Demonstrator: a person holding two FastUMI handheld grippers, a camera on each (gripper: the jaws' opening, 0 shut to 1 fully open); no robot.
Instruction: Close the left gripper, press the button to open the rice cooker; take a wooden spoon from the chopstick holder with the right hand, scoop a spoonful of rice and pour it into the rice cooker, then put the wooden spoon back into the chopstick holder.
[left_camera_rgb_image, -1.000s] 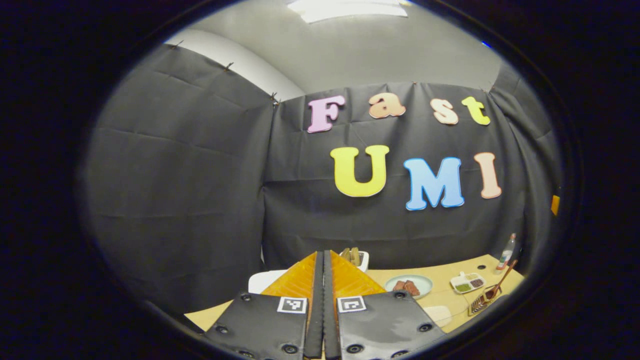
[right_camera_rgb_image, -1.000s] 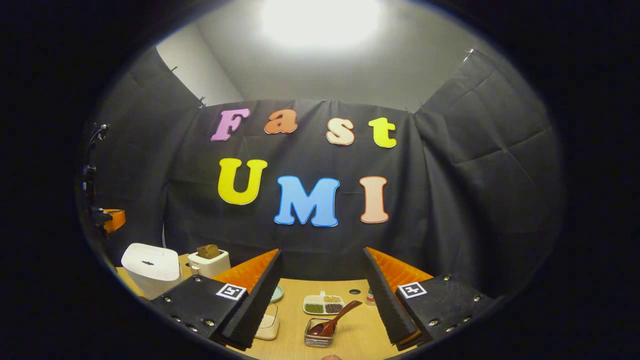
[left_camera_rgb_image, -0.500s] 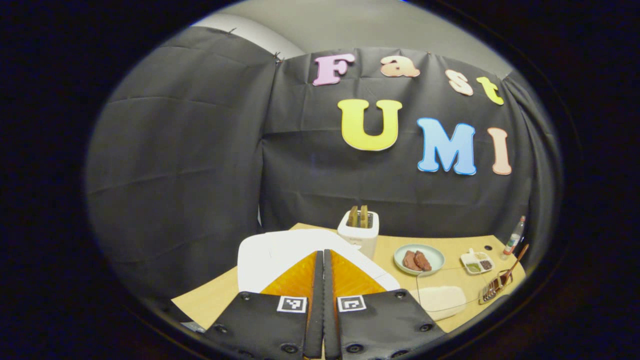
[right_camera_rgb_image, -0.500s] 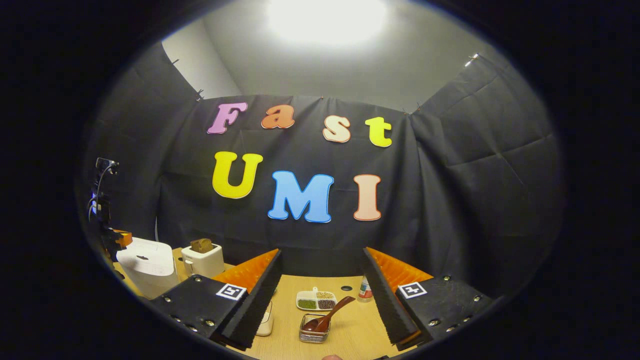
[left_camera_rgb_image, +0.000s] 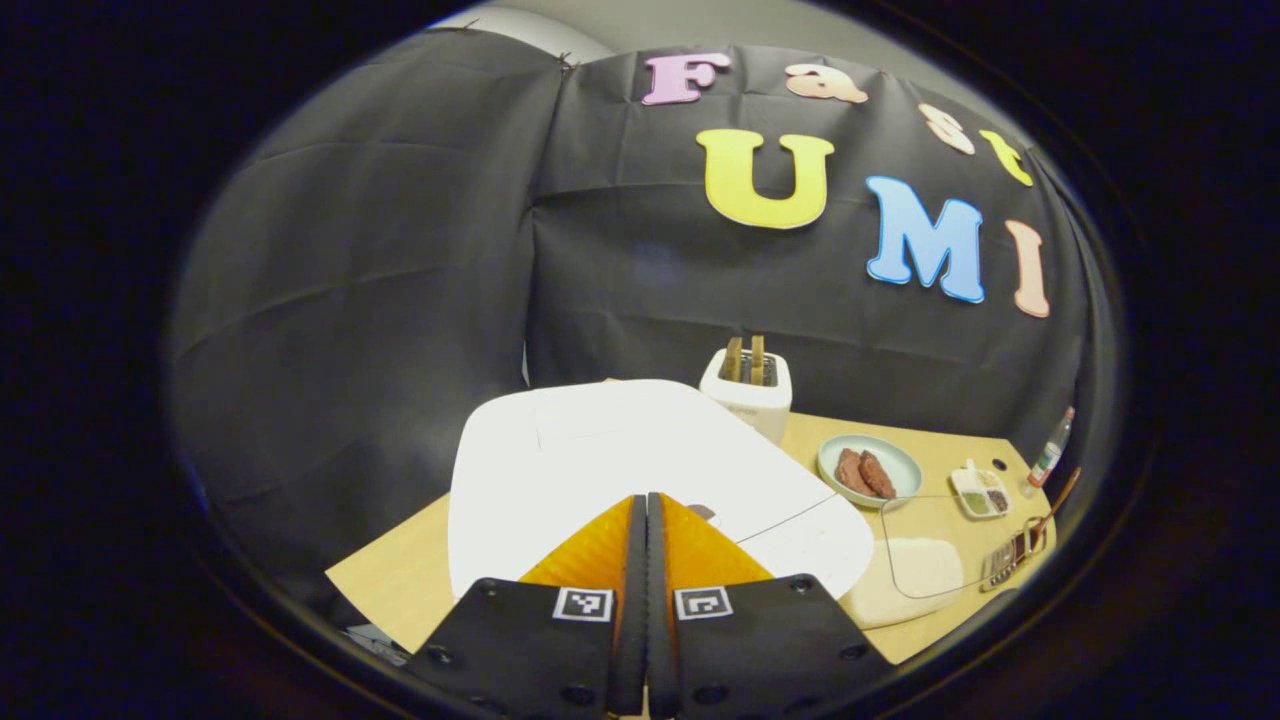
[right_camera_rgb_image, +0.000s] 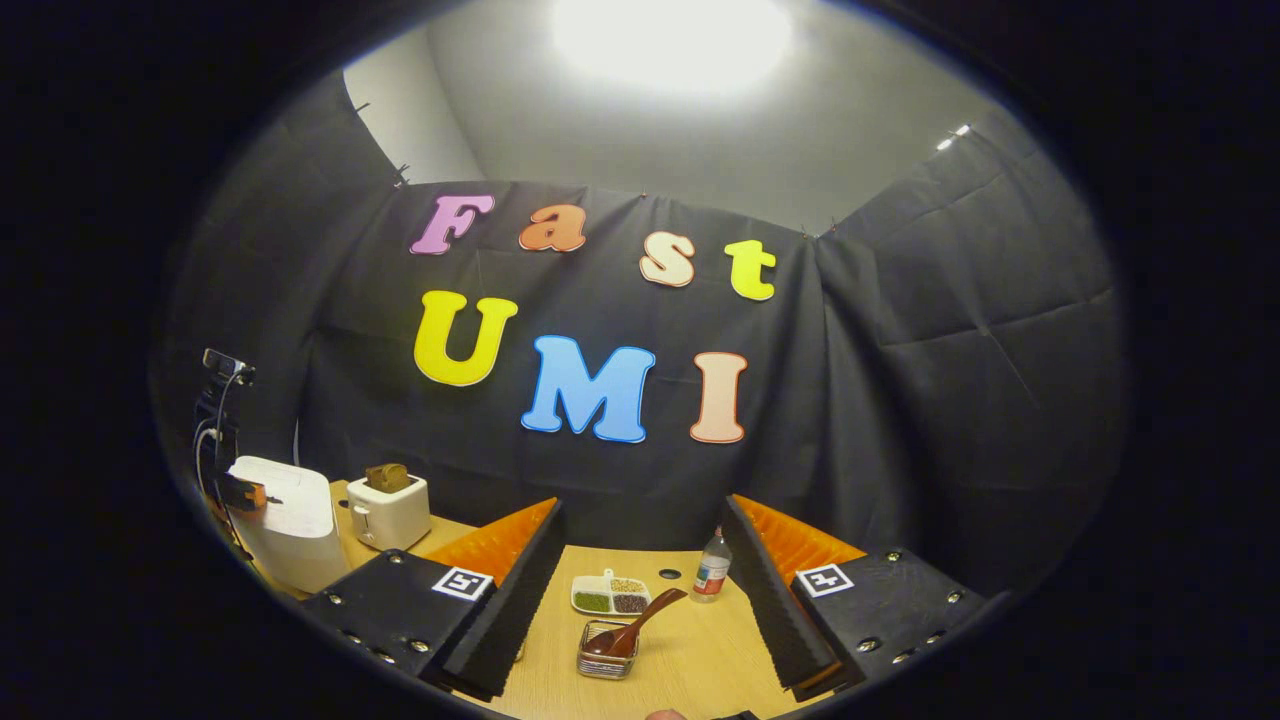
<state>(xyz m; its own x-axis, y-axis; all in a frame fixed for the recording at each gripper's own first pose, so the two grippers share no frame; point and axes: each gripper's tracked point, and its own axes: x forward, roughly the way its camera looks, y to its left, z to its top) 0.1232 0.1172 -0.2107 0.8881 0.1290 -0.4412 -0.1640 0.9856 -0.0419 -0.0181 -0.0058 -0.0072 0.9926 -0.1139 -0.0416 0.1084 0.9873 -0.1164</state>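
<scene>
The white rice cooker (left_camera_rgb_image: 600, 460) stands with its lid down, right under my left gripper (left_camera_rgb_image: 640, 502), which is shut with nothing between its fingers. Its tips hover just above the lid's front part, beside the small dark button (left_camera_rgb_image: 703, 512). In the right gripper view the cooker (right_camera_rgb_image: 290, 525) is at the far left, with the left gripper (right_camera_rgb_image: 245, 492) over it. A brown wooden spoon (right_camera_rgb_image: 632, 630) leans in the wire chopstick holder (right_camera_rgb_image: 603, 662), low between the fingers of my open right gripper (right_camera_rgb_image: 642, 505). A clear bowl of rice (left_camera_rgb_image: 925, 565) sits right of the cooker.
On the wooden table (left_camera_rgb_image: 400, 580), a white toaster (left_camera_rgb_image: 750, 395) with bread stands behind the cooker. To its right are a plate of meat (left_camera_rgb_image: 868, 468), a divided dish of grains (right_camera_rgb_image: 610, 597) and a small bottle (right_camera_rgb_image: 712, 573). Black cloth walls close in the back and sides.
My left gripper has tipped down and moved in over the cooker's lid, which now looks much larger. The right gripper has shifted slightly, still open.
</scene>
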